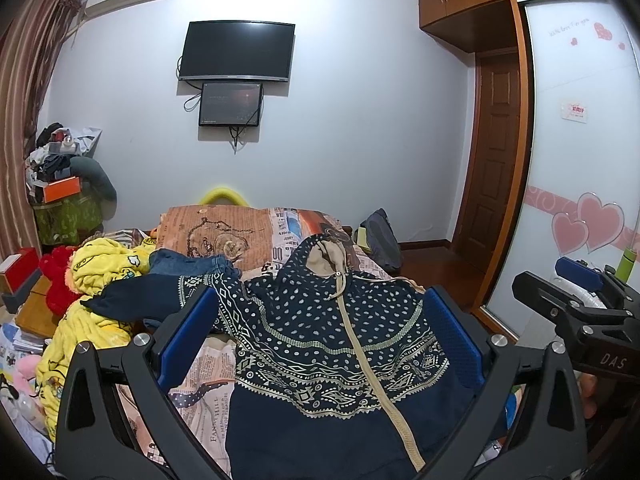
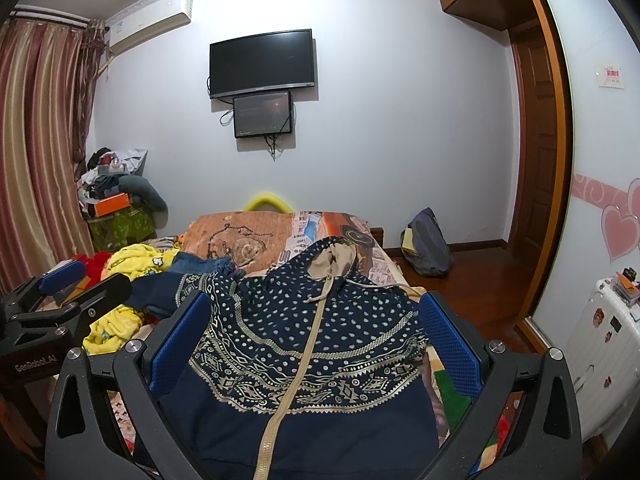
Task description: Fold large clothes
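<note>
Left claw (image 1: 320,336) and right claw (image 2: 316,336), both released and held over the hooded jacket (image 1: 332,344) spread on the bed (image 1: 208,396), where a shallow grasp could let one layer slip and the fold skew.

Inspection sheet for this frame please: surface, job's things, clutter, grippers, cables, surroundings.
Surface: bed under a newspaper-print cover.
Job's things: navy patterned hoodie lying front up, beige zip closed, hood towards the far wall, one sleeve stretched out to the left.
Clutter: yellow fleece garment, jeans, red plush item beside it.
Grippers: left gripper open above the hoodie, holding nothing; right gripper open, holding nothing.
Cables: loose leads hang below the wall TV and smaller screen.
Surroundings: curtain, air conditioner, wooden door, white suitcase.
</note>
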### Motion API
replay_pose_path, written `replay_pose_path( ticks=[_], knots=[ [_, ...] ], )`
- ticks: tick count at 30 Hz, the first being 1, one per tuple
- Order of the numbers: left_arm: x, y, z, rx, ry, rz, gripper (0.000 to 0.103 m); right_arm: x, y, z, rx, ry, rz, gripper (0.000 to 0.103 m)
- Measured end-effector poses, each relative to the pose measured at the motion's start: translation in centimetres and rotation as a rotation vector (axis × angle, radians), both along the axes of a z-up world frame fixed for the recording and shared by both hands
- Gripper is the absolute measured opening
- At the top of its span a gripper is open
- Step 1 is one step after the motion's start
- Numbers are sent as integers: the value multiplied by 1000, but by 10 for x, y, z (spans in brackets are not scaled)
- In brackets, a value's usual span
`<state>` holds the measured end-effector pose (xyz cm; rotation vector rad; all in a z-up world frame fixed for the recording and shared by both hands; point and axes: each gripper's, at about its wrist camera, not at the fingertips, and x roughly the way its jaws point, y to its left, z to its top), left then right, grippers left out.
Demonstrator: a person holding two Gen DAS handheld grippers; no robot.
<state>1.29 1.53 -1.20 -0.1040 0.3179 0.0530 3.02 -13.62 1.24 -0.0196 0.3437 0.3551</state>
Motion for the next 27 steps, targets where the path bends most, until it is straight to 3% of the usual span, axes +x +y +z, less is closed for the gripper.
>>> replay_pose_path(
  ticks=[15, 27],
  knots=[
    [35, 25, -16, -21, 52, 20, 103, 32, 17, -12, -20, 65, 4, 103],
    [112, 112, -49, -103, 160, 142, 103, 113, 47, -42, -58, 162, 6, 103]
  ],
)
